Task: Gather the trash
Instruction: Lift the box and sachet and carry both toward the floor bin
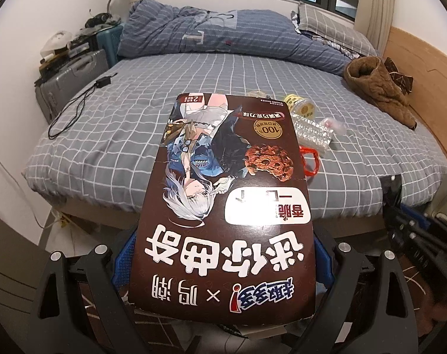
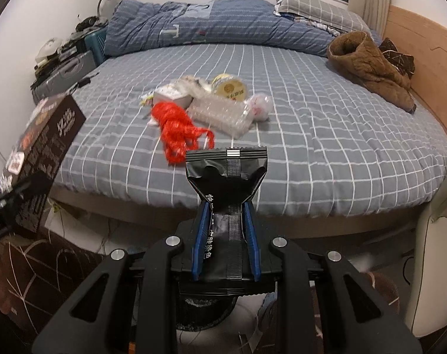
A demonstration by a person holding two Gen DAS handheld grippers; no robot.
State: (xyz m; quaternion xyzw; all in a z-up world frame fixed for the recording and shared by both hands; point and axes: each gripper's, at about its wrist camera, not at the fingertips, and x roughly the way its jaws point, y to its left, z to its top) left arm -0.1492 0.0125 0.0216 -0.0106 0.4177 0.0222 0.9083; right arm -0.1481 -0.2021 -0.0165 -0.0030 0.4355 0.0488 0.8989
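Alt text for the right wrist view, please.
The right gripper is shut on a black foil packet above the foot of a grey checked bed. A red net bag, clear plastic tray and other litter lie on it.

A bed (image 2: 312, 147) in grey checked sheets is carrying a trash pile at its centre: red net bag (image 2: 176, 129), clear plastic tray (image 2: 220, 113), yellow-lidded tub (image 2: 231, 88); a brown jacket (image 2: 368, 65) is lying at two o'clock.

The right gripper (image 2: 226, 224) is matte black plastic with triangular cut-outs and round silver screws. Its fingers (image 2: 200, 236) carry blue ribbed pads. The left gripper (image 1: 223, 262) looks alike.
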